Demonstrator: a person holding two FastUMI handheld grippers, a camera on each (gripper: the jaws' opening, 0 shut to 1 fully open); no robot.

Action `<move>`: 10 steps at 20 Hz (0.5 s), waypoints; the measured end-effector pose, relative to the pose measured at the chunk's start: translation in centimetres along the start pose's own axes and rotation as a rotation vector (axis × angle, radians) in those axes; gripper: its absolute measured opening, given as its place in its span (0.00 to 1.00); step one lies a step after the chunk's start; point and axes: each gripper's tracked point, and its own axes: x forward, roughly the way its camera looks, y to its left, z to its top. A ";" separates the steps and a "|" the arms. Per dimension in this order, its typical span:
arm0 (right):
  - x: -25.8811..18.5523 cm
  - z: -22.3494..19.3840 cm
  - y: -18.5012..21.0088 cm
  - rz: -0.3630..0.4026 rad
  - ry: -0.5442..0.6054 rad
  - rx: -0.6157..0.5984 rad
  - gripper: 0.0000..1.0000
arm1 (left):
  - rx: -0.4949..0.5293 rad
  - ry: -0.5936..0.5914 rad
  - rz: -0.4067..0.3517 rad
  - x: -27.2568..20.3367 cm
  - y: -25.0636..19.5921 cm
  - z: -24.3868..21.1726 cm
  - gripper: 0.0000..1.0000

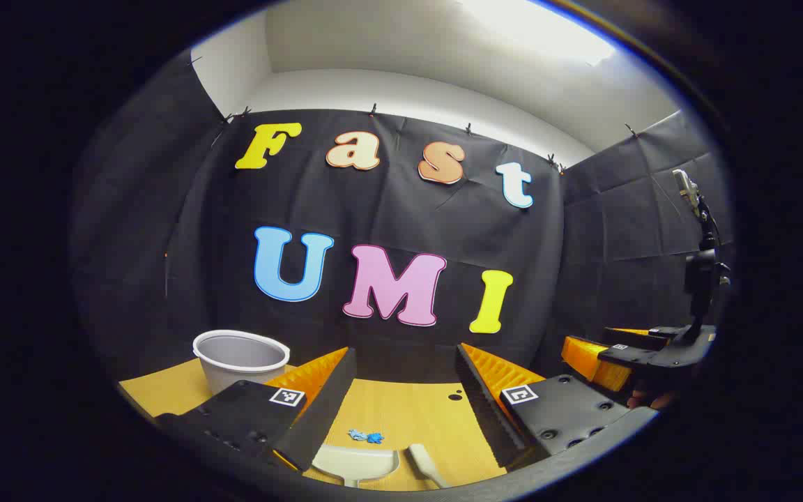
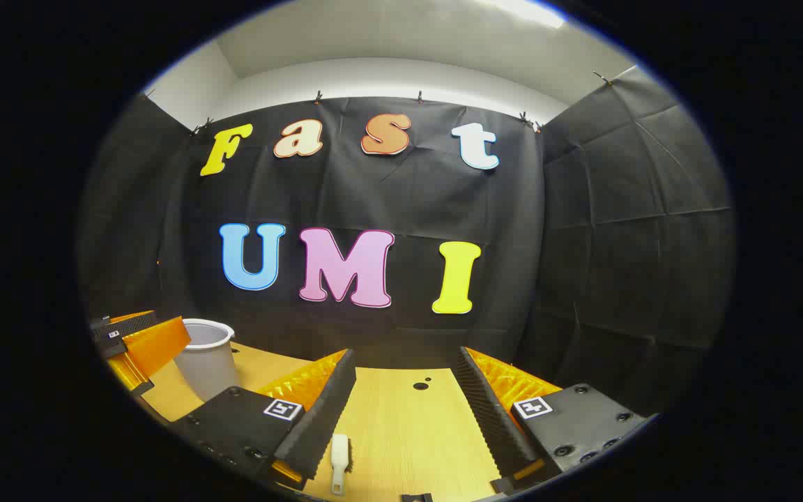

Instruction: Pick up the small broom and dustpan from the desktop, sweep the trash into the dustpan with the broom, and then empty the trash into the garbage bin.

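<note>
Tools are held released above the near edge of the wooden surface [image 1: 401, 411]: left tool [image 1: 401, 390] framing dustpan [image 1: 355, 464] and blue trash [image 1: 366, 437], right tool [image 2: 401, 390] facing broom [image 2: 339, 453]. Garbage bin [image 1: 240, 359] is parked toward the far left corner, presumably for emptying.

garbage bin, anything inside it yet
Cannot tell. The garbage bin stands upright on the desktop; its rim and a bare strip of inner wall show, but its bottom is hidden. The blue trash still lies on the desktop.
</note>
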 end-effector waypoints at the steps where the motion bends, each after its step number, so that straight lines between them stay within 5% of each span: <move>1: 0.0 0.2 0.0 0.000 -0.004 0.003 0.88 | -0.002 -0.001 -0.005 0.3 0.0 -0.1 0.84; 10: 0.7 2.4 -1.5 -0.045 -0.030 0.052 0.88 | 0.012 -0.050 -0.058 3.0 -1.3 1.3 0.83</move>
